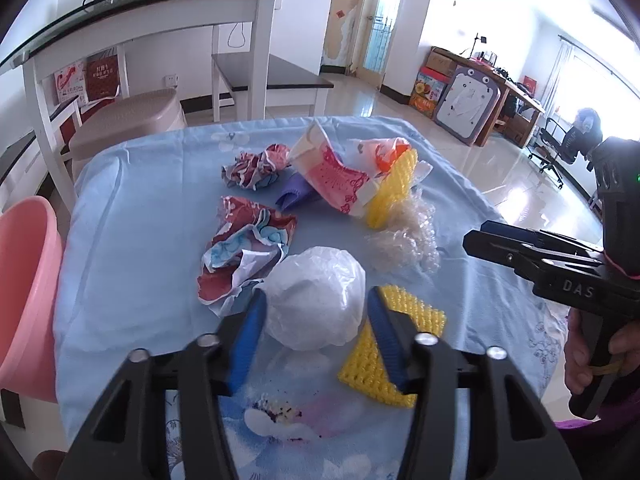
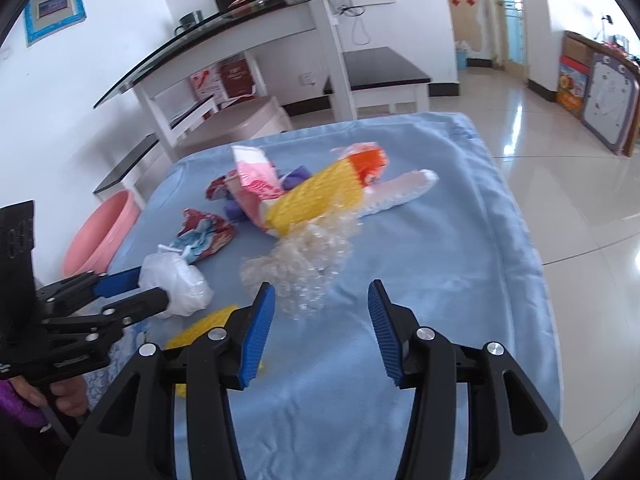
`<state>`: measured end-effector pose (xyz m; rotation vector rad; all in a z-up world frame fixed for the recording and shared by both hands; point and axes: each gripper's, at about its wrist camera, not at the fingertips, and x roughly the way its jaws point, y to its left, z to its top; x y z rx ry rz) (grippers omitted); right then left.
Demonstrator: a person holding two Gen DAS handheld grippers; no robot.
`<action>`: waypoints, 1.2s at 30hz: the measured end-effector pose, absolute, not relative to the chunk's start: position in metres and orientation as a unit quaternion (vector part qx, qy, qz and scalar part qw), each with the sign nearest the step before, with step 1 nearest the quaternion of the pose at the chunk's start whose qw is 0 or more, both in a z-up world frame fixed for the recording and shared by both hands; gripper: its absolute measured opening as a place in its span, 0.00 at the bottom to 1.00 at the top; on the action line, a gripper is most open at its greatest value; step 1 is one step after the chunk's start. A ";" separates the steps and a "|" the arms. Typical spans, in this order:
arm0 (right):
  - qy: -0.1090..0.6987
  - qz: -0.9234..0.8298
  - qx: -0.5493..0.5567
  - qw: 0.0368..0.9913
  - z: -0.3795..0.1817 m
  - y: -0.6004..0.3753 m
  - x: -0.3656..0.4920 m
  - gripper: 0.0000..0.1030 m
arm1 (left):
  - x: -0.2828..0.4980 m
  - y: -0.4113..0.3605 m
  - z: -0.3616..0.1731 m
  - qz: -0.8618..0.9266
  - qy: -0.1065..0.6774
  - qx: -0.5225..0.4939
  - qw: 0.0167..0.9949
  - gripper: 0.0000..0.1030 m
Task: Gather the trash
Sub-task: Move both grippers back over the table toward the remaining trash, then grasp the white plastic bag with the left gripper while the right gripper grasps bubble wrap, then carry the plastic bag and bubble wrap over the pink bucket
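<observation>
Trash lies scattered on a light blue cloth. Nearest is a crumpled white plastic bag (image 1: 316, 300), a rounded ball, with a flat yellow foam net (image 1: 396, 344) just beside it. A wad of clear bubble wrap (image 2: 300, 268) sits further in. Crumpled red and blue printed paper (image 1: 248, 248) lies left of the bag. Behind, a pink and white carton (image 1: 332, 172), a second yellow foam net (image 1: 392, 188) and an orange wrapper (image 2: 368, 164) overlap in a heap.

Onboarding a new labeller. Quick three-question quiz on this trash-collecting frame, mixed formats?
1. True or false: the left gripper has the white plastic bag between its fingers.
2. Multiple choice: what lies just ahead of the right gripper? A) pink basin B) clear bubble wrap C) purple scrap
3. What colour cloth covers the table?

Key: 1 true; 2 B, the bubble wrap; 3 light blue cloth.
</observation>
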<state>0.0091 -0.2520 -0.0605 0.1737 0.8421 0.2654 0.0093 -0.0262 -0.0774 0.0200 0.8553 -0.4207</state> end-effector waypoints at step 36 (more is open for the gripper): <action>0.393 0.138 0.075 0.906 -0.049 -0.240 0.002 0.12 | -0.013 -0.006 -0.033 -0.223 0.342 -0.041 0.912 0.12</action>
